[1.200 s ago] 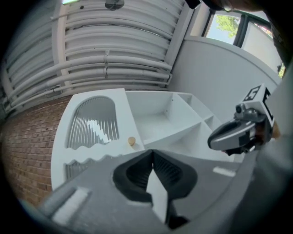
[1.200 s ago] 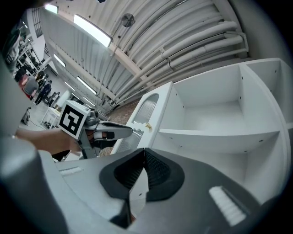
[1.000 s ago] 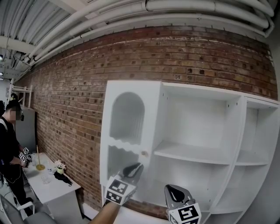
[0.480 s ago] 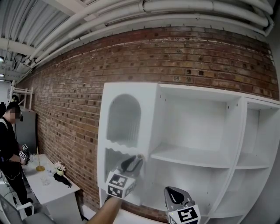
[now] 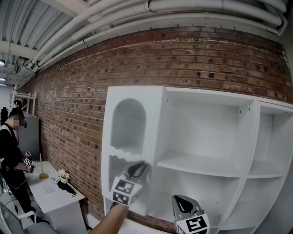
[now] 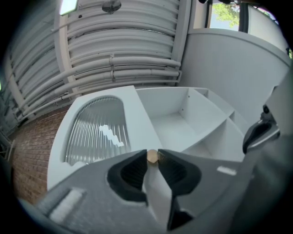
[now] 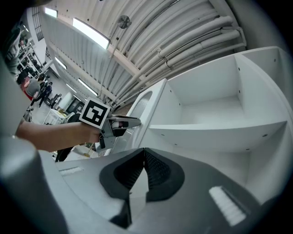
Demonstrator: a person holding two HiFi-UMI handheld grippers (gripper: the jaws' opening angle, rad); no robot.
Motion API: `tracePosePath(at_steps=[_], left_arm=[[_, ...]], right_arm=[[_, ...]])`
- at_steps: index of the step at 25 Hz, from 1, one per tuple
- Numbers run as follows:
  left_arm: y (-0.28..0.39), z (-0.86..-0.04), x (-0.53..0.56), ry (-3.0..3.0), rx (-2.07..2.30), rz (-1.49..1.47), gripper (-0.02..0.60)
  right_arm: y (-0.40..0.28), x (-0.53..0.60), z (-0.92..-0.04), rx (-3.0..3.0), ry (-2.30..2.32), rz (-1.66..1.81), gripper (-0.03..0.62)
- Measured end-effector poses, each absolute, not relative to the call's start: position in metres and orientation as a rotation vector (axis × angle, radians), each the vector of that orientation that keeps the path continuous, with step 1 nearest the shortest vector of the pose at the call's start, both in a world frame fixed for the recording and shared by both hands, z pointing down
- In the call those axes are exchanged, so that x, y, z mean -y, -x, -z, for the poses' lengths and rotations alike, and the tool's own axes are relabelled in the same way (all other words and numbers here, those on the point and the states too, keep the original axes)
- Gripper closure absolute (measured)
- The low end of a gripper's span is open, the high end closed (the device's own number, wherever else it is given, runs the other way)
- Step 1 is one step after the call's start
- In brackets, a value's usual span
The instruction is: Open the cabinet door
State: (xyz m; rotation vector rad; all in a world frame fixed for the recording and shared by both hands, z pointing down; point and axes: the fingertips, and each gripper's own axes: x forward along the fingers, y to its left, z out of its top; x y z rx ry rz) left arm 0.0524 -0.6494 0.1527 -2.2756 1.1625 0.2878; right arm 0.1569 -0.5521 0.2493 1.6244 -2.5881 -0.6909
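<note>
The left claw (image 5: 143,166), jaws just closing, grips the small wooden knob (image 6: 152,156) of the white arched-pane cabinet door (image 5: 129,122); right claw (image 7: 143,154) pressed together.

Rear wall: exposed red-brown brick wall (image 5: 82,91) running the full width, mortar patchy in places.

Ceiling: white corrugated decking (image 5: 18,23). A bundle of white pipes (image 5: 192,7) runs along the top of the brick.

Lighting: long strip lights (image 7: 89,32) lit overhead, with a round fitting (image 7: 123,20) near them.

Window (image 6: 224,11): set high, green foliage outside, above a plain white wall (image 6: 238,64).

Furniture: white cabinet (image 5: 206,137) stands against the brick, with open shelves in several compartments. A low white surface (image 5: 62,195) stands at left against the same wall, carrying small items too small to identify. Grey panel (image 5: 31,132) and white rack (image 5: 23,97) are further left.
</note>
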Motion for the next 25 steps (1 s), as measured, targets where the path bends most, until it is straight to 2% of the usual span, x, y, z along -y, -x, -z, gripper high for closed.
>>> tracePosePath(at_steps=[10,25], left_arm=[[-0.023,-0.153,0.607,2.282,-1.157,-0.267,0.508],[0.089,-0.149,0.516,2.186,-1.303,-0.316,0.500]], right_arm=[[-0.137,0.535,-0.230,2.662,-1.548,0.735,0.591],[-0.049,0.505,-0.218,2.857,-1.262,0.795,0.591]])
